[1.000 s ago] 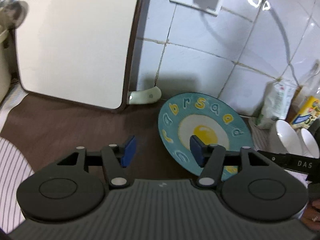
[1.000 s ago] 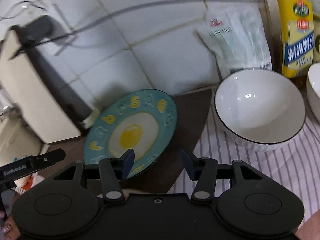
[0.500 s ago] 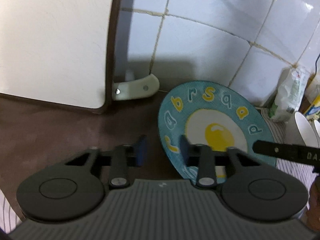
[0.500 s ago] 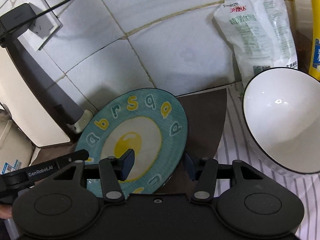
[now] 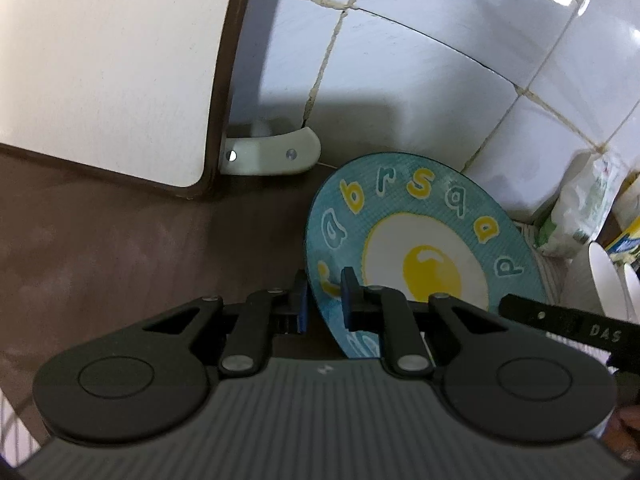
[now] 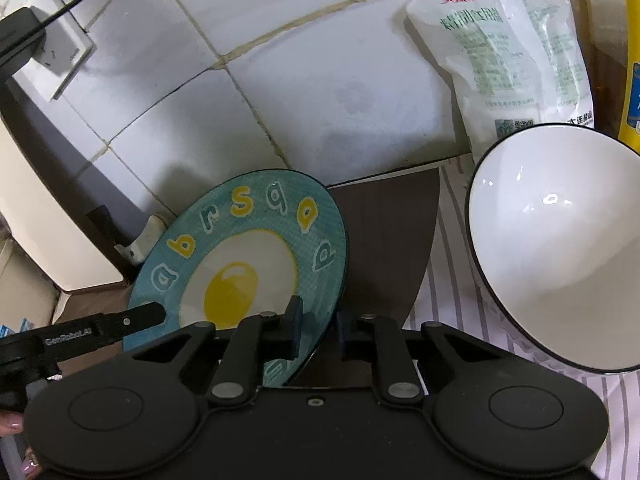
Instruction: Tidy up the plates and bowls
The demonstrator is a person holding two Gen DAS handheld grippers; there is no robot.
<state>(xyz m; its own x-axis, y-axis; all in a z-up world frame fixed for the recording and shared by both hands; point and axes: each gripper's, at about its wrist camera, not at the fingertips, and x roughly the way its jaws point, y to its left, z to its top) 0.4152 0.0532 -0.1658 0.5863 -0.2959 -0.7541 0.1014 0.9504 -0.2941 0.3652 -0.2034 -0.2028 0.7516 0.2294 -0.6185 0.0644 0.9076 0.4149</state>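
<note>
Teal plate (image 5: 424,216), fried-egg print in centre, yellow and white letters round rim, thin dark edge. Tilted up off brown tabletop (image 5: 120,248), close to tiled wall (image 5: 400,100). Left gripper (image 5: 324,300) pinching plate's left rim; right gripper (image 6: 318,328) pinching opposite rim. White bowl (image 6: 560,248) with dark rim just right of plate, on striped cloth (image 6: 448,292).
</note>
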